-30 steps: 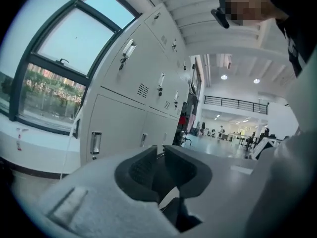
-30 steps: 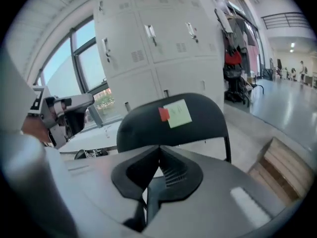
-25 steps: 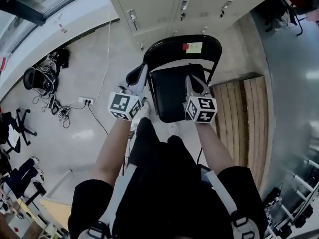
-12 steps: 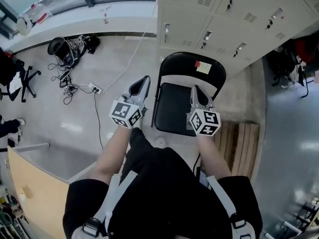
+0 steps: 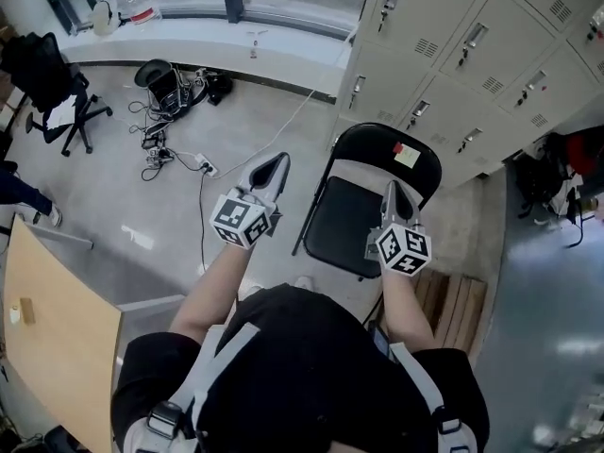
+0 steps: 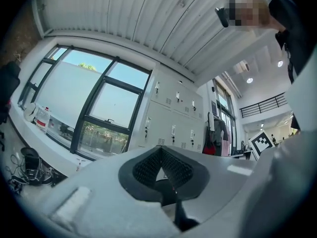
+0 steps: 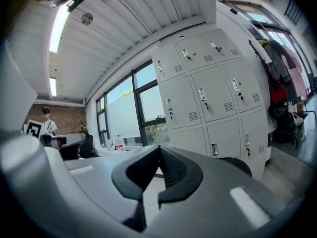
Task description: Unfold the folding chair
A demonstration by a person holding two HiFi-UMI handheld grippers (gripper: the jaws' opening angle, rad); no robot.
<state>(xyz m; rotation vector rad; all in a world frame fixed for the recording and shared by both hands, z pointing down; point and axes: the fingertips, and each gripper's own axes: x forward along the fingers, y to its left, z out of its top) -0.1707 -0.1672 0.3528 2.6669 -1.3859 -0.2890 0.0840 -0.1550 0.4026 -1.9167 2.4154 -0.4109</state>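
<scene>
The black folding chair (image 5: 351, 217) stands in front of the lockers with its seat down; a red and a yellow sticker mark its backrest. In the head view my left gripper (image 5: 279, 160) is shut and empty, held in the air left of the chair and apart from it. My right gripper (image 5: 390, 190) is also shut and empty, over the seat's right side, below the backrest. In the left gripper view the shut jaws (image 6: 159, 150) point at lockers and windows. Past the shut jaws (image 7: 159, 149) in the right gripper view, the chair's dark back (image 7: 238, 165) peeks out.
Grey lockers (image 5: 453, 55) line the wall behind the chair. A wooden pallet (image 5: 462, 300) lies at its right. A power strip with cables (image 5: 203, 166) runs on the floor at the left, an office chair (image 5: 57, 92) stands farther left, and a wooden tabletop (image 5: 47, 319) is at the lower left.
Both grippers have risen away from the chair's seat, still shut. The left one has swung out to the left of the chair. The head view has tilted up, showing more floor and windows.
</scene>
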